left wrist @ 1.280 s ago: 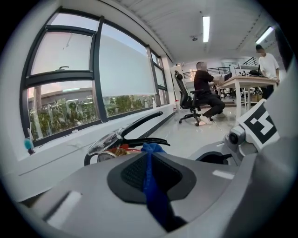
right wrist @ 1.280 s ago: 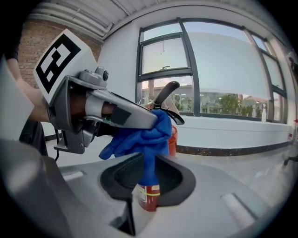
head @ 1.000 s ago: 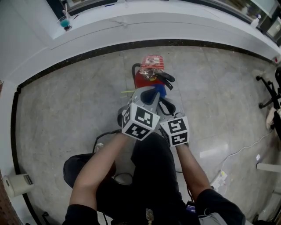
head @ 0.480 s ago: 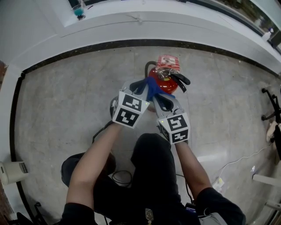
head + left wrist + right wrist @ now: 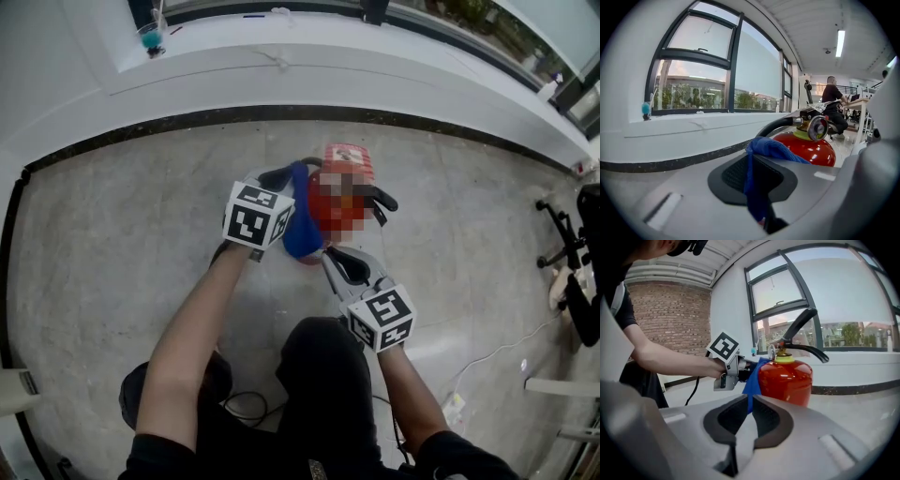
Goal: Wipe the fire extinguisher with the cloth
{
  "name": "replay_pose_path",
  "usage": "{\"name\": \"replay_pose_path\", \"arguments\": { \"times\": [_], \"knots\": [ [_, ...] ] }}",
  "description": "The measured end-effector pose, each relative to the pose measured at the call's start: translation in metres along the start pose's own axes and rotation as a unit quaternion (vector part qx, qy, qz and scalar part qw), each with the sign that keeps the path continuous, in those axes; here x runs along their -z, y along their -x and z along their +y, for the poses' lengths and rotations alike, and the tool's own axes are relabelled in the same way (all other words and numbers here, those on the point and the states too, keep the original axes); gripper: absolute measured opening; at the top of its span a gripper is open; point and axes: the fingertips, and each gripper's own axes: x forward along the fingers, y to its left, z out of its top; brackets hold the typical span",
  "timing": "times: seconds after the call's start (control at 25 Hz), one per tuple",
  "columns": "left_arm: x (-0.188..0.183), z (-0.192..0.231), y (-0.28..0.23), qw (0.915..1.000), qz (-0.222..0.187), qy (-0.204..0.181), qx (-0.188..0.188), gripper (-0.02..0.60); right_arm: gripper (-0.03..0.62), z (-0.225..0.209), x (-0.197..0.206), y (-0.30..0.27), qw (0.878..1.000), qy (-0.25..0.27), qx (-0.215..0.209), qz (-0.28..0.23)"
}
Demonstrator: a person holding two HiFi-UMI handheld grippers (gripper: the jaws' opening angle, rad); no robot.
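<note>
Head view: the fire extinguisher (image 5: 326, 221) is seen standing on the floor (image 5: 122, 234) at frame centre, near the dark skirting strip (image 5: 187, 119). Open floor lies left and right of it; a cable (image 5: 497, 337) runs at lower right. The left gripper (image 5: 281, 176) is held against its left side, with the blue cloth (image 5: 302, 230) between them. The right gripper (image 5: 339, 262) is kept just below, apart from the cylinder.

Left gripper view: the jaws are seen clamped on the cloth, which is bunched over the pads. The pressure gauge (image 5: 818, 127) is shown, and a person (image 5: 832, 101) far at right.

Right gripper view: the jaws are seen nearly together, with nothing gripped. The lever (image 5: 801, 322) and the cloth lying on the cylinder's left flank are shown here.
</note>
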Motion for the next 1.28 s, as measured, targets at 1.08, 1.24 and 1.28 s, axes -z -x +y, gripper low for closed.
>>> {"name": "replay_pose_path", "arguments": {
  "times": [1.08,1.24,1.28],
  "knots": [
    [0.092,-0.108,0.03,0.9861,0.077,0.129,0.07,0.026,0.163,-0.069,0.111,-0.028,0.991,-0.096,0.058,0.08],
    [0.092,-0.118,0.03,0.9848,0.066,0.137,0.083,0.026,0.002,-0.112,0.092,-0.014,0.985,-0.137,0.105,0.017],
    [0.09,-0.118,0.03,0.9844,0.062,0.142,0.084,0.028,0.002,-0.117,0.083,-0.011,0.985,-0.135,0.109,0.003]
  ]
}}
